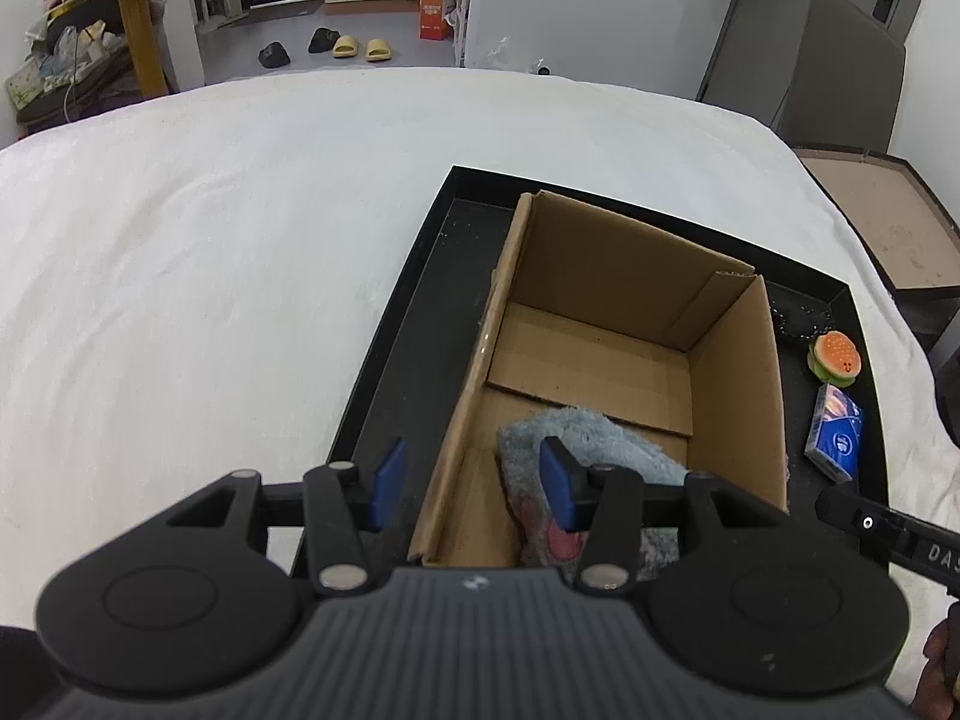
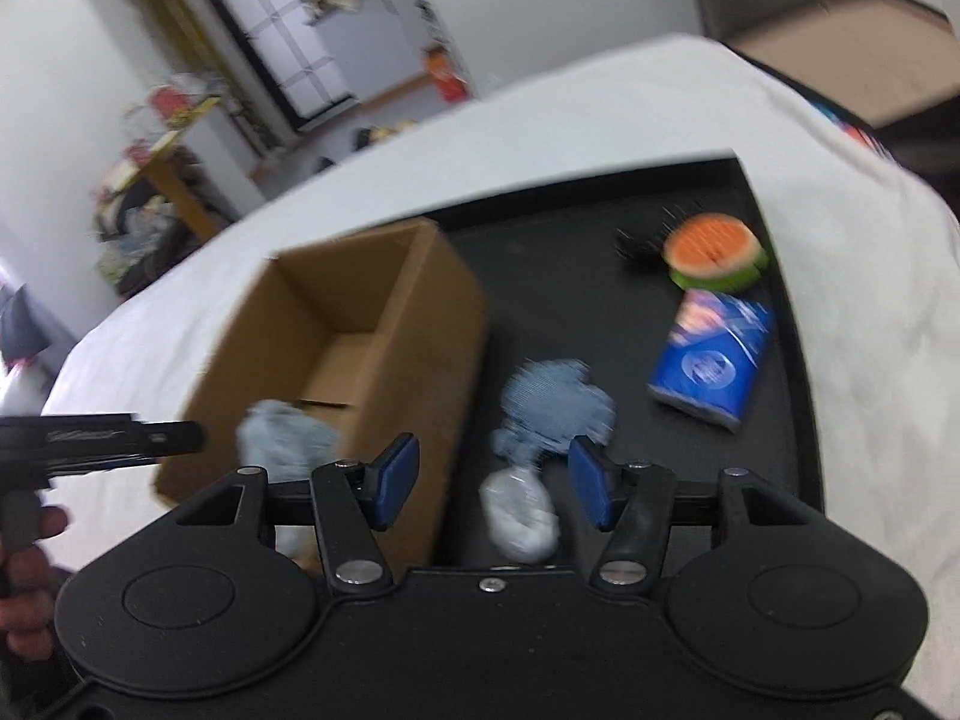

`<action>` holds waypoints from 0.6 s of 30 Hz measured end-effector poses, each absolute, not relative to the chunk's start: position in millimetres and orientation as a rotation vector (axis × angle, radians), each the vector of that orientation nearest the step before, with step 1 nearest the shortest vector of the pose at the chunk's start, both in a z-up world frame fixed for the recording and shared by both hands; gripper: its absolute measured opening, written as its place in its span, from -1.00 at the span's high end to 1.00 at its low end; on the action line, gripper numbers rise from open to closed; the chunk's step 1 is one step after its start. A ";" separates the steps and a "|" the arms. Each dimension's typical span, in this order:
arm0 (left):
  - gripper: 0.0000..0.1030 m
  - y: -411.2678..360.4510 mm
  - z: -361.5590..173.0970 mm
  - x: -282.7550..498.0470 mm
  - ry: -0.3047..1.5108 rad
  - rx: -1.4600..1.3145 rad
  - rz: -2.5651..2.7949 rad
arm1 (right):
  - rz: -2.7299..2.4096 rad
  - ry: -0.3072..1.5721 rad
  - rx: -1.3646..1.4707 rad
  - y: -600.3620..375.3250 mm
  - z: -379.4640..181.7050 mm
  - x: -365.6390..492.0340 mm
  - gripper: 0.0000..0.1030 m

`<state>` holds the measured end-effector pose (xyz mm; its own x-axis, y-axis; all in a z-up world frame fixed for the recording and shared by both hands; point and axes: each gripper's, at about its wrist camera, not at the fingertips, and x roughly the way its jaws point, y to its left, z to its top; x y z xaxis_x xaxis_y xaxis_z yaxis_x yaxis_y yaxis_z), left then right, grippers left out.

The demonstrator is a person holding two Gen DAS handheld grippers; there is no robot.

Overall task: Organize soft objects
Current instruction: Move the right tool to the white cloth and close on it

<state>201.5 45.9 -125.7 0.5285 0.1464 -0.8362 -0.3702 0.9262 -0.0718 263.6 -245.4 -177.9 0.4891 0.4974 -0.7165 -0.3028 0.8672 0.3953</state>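
An open cardboard box (image 1: pixel 606 324) stands in a black tray (image 1: pixel 414 324) on a white bed. A fluffy grey-blue plush with pink patches (image 1: pixel 600 456) lies in the box's near end. My left gripper (image 1: pixel 474 489) is open and empty above the box's near left wall. In the right wrist view, my right gripper (image 2: pixel 489 480) is open and empty over the tray (image 2: pixel 552 276), just above a blue-grey knitted sock (image 2: pixel 555 402) and a white crumpled soft item (image 2: pixel 519 510). The box (image 2: pixel 348 324) sits to its left, the plush (image 2: pixel 282 426) inside.
A burger-shaped toy (image 1: pixel 835 357) (image 2: pixel 714 252), a blue tissue pack (image 1: pixel 835 435) (image 2: pixel 714 360) and a dark spiky item (image 2: pixel 639 240) lie on the tray's right side. White bedding (image 1: pixel 210 240) spreads to the left. A brown carton (image 1: pixel 888 228) stands beyond the bed at right.
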 end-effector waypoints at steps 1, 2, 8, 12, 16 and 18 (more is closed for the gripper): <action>0.08 45.9 -126.2 203.9 0.969 -0.250 0.312 | 0.479 0.958 0.247 -247.1 -182.1 266.9 -0.08; 0.08 45.9 -126.8 206.2 0.970 -0.246 0.312 | 0.476 0.970 0.270 -248.7 -185.3 270.1 -0.08; 0.07 46.9 -131.0 219.8 0.977 -0.212 0.323 | 0.438 1.043 0.427 -260.6 -213.0 295.6 -0.06; 0.07 47.8 -135.0 226.3 0.989 -0.210 0.323 | 0.430 1.080 0.439 -257.4 -222.3 301.9 -0.06; 0.07 46.2 -138.3 230.9 0.999 -0.195 0.315 | 0.469 1.097 0.403 -247.5 -221.6 298.1 -0.06; 0.07 46.1 -139.5 232.5 1.004 -0.193 0.313 | 0.490 1.104 0.390 -242.2 -219.0 296.5 -0.06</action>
<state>232.5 46.1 -139.5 0.4979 0.1686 -0.8507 -0.3445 0.9386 -0.0157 296.5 -242.2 -219.0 0.3634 0.5565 -0.7471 -0.1811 0.8289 0.5293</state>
